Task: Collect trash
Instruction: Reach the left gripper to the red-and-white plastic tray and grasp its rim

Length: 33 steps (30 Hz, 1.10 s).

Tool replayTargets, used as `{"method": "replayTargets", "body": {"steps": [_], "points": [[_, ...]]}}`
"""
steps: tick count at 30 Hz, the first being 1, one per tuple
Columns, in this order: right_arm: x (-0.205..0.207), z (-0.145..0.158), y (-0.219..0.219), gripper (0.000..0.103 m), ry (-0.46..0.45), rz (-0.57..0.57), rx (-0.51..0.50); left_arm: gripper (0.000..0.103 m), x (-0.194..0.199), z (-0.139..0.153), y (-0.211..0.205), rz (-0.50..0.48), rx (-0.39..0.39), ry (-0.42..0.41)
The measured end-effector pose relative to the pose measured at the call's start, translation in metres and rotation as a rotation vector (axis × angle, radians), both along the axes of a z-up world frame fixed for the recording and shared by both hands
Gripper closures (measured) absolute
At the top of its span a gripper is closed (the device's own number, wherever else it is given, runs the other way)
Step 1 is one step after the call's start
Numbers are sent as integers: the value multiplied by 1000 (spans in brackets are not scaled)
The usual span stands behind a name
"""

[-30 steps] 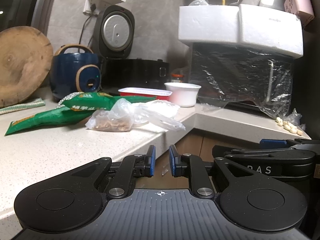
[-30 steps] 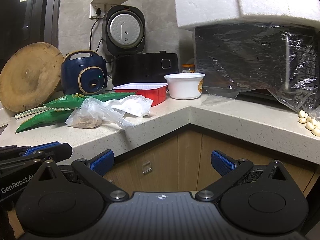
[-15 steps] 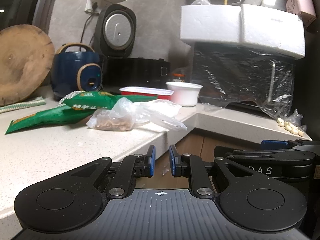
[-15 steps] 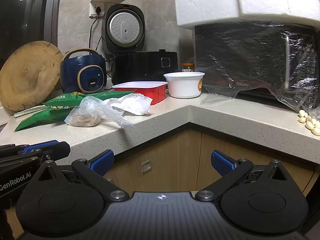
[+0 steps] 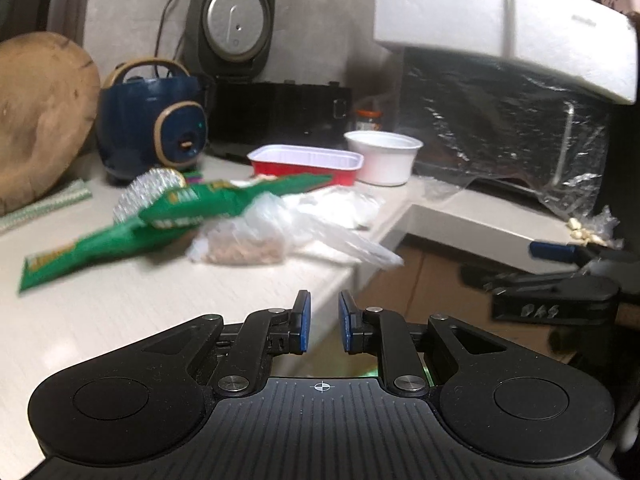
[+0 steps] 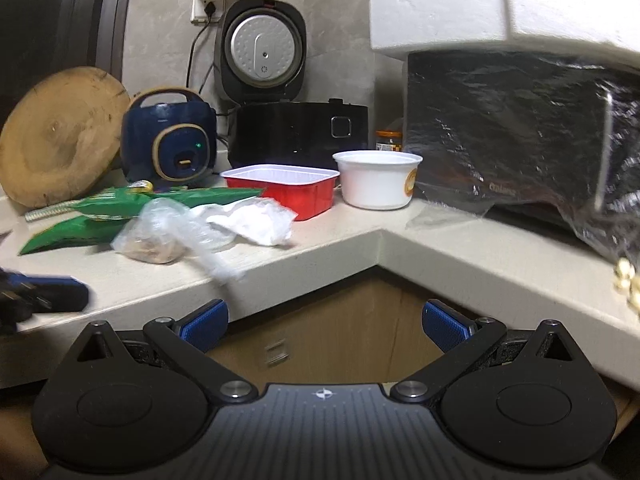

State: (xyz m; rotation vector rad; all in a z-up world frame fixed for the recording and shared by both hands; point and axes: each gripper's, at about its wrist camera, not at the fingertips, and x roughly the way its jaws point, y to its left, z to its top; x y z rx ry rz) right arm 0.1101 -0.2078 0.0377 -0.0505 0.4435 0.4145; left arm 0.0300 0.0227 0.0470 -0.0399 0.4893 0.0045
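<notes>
My left gripper sits low over the near edge of the counter, its jaws drawn close with a narrow gap and nothing between them. My right gripper hangs in front of the cabinet below the counter corner, jaws spread wide, empty.

Containers, left to right on the counter:
- Clear bag, near the counter edge, holding a brownish lump of scraps; its loose tail trails over the edge. Blurred in both views, so I cannot tell what the scraps are.
- White bag, crumpled, just right of the clear bag and touching the red tray. Contents not readable.
- Red tray, white inside; from this low angle I cannot see its floor.
- White bowl just right of the tray; interior hidden by the rim.
- Two green packets lie left of the clear bag, one overlapping the other; print smeared by motion blur.

Behind: a blue cooker, a black cooker with its lid up, a small jar half hidden behind the bowl, and a wooden board leaning at far left.

Right side: a dark oven under plastic wrap with white foam blocks on top, cut off by the frame. Pale cloves lie at far right, blurred.
</notes>
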Motion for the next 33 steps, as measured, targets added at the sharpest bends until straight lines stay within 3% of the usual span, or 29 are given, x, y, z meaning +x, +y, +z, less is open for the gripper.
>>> {"method": "replayTargets", "body": {"steps": [3,6,9,11,14,17,19,24,29,33], "points": [[29,13,-17,0,10,64,69,84,18,20,13,-1,-24,11],[60,18,-26,0,77,194,128,84,44,42,29,-66,-125,-6],[80,19,-21,0,118,245,62,84,81,57,45,-51,-263,31],[90,22,-21,0,86,183,35,84,113,64,53,-44,-359,67],[120,27,-27,0,107,82,49,84,167,73,63,-10,-450,123],[153,26,-34,0,150,-9,16,84,225,60,80,76,-641,238],[174,23,-35,0,190,-50,-37,84,257,47,86,122,-698,301],[200,12,-43,0,198,-111,-98,84,306,26,80,216,-625,338],[221,-6,-56,0,300,-98,-45,63,328,11,72,249,-565,370],[231,-16,-56,0,353,-94,-38,58,336,4,70,252,-542,373]]}}
